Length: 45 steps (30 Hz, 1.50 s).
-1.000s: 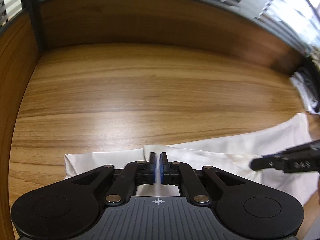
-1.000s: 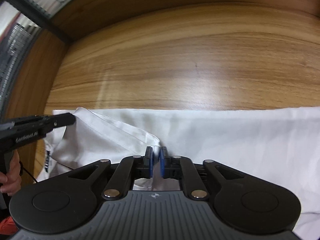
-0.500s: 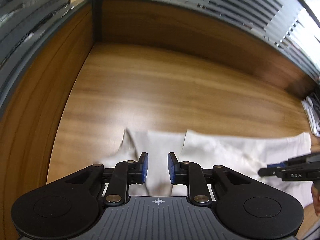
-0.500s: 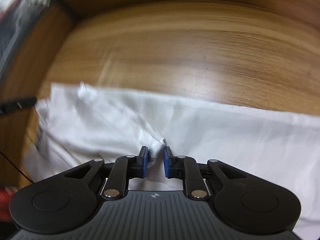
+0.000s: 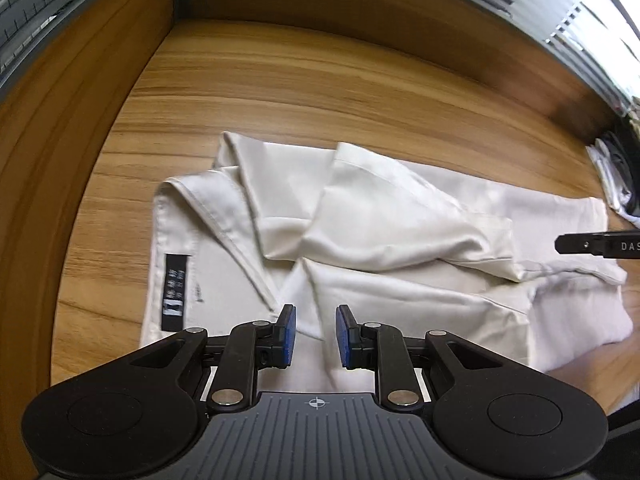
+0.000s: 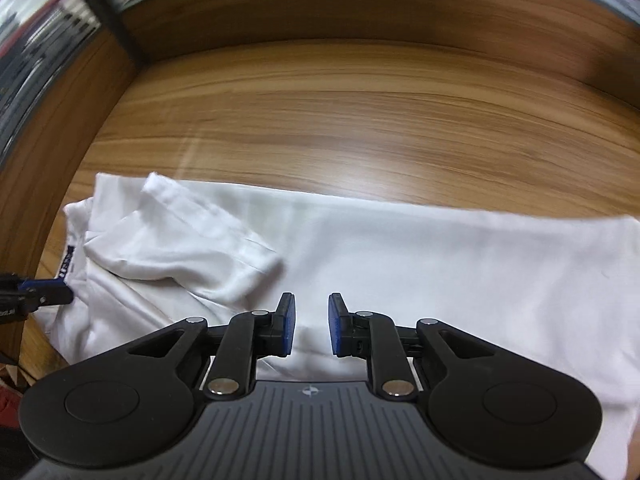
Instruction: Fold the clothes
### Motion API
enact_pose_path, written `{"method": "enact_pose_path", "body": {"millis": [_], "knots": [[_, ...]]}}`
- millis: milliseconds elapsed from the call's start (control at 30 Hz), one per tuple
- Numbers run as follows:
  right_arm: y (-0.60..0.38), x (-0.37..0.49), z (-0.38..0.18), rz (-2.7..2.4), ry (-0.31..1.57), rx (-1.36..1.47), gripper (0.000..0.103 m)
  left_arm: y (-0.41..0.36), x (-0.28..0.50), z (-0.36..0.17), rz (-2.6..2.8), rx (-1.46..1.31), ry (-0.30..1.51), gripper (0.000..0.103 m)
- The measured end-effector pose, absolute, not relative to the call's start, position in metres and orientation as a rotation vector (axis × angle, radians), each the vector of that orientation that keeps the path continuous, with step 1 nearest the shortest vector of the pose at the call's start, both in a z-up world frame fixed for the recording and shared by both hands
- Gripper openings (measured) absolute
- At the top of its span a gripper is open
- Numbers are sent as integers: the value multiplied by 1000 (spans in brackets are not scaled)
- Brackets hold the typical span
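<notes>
My left gripper (image 5: pixel 316 334) stands apart, right gripper (image 6: pixel 311 326) opening, both empty above the white shirt (image 5: pixel 360 240); next I regrip its hem for another fold.

Daylight from slatted blinds, strong fisheye bending, motion blur in the right wrist view.

Light comes through the blinds (image 5: pixel 560 8) beyond the left hand-held gripper (image 5: pixel 312 330), up and to its right, where the glass burns out to white. The desk (image 5: pixel 320 92) ahead of it carries a soft sheen, and the white shirt (image 5: pixel 400 220) shows grey shadows in its folds, sharply drawn. Ahead of the right hand-held gripper (image 6: pixel 310 326), wood grain (image 6: pixel 360 120) is smeared sideways, a pale glare streak runs down it, and the shirt's far edge (image 6: pixel 440 208) is soft. Both views bow straight edges into arcs toward the corners, with dark gripper bodies underexposed.
</notes>
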State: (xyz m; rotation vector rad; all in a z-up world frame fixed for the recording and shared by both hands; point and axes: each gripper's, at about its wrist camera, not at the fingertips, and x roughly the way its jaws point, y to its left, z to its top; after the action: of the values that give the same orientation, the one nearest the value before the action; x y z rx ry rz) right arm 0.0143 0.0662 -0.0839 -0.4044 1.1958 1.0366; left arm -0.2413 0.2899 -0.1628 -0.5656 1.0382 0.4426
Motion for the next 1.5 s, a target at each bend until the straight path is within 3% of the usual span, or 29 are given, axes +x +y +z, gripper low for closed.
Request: {"method": "enact_pose_path", "body": {"millis": [433,733,933,1067,1500], "knots": [[-103,88,-79,756,1199,-296,27,198,-191,-139,360,-433,1027,36],[-186,161,-88,941,1191,-405,34,80,-129,-134,374,-428,1021,41],[-206,157,-97,1346,1096,-728,37,-4,-78,-135,338,-413,1049,47],[-213,143,-106,1540,1005,-944,38,-52,-48,-133,278,-338,1069,59],[-191,147,-102,1721,591,-1206,42,-114,-10,-139,271,-304,1137,61]]}}
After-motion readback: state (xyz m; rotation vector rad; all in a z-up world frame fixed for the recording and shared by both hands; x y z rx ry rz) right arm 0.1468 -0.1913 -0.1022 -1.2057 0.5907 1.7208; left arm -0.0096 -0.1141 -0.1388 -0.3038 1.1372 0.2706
